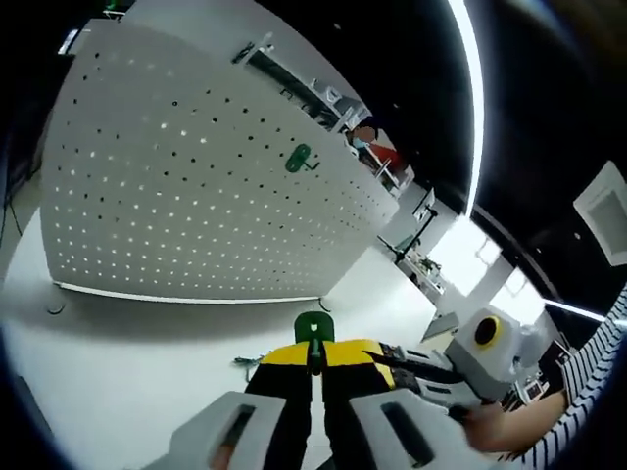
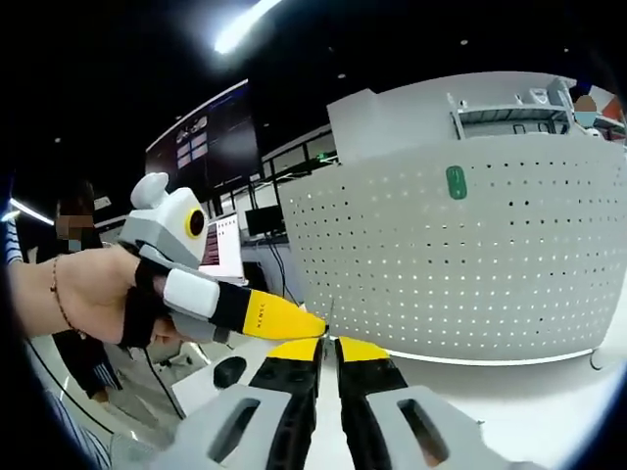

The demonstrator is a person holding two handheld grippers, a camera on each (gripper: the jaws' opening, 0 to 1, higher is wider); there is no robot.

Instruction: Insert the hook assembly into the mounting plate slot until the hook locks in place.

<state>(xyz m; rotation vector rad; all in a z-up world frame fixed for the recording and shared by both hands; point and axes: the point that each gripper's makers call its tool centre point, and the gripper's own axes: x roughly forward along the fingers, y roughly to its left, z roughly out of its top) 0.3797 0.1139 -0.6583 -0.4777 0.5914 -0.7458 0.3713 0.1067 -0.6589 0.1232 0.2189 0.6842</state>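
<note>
A white perforated mounting plate (image 1: pixel 176 186) stands upright on the white table (image 1: pixel 118 372). One green hook (image 1: pixel 299 159) sits in the plate's upper right area, and shows as a green hook (image 2: pixel 457 182) in the right gripper view. My left gripper (image 1: pixel 315 352) is shut on a second green hook piece (image 1: pixel 313 327), held in front of the plate's lower edge. My right gripper (image 1: pixel 407 360) comes in from the right, its tips against the left one's yellow tips. In the right gripper view, my right gripper (image 2: pixel 328 349) has its jaws together, with the left gripper (image 2: pixel 294 318) touching just above them.
A hand (image 2: pixel 88 294) with a bracelet holds the left gripper, and a striped sleeve (image 1: pixel 588 382) shows at the right. Benches and shelves (image 1: pixel 421 259) stand behind the plate. Wall screens (image 2: pixel 206 137) and a dark round object (image 2: pixel 230 370) lie to the left.
</note>
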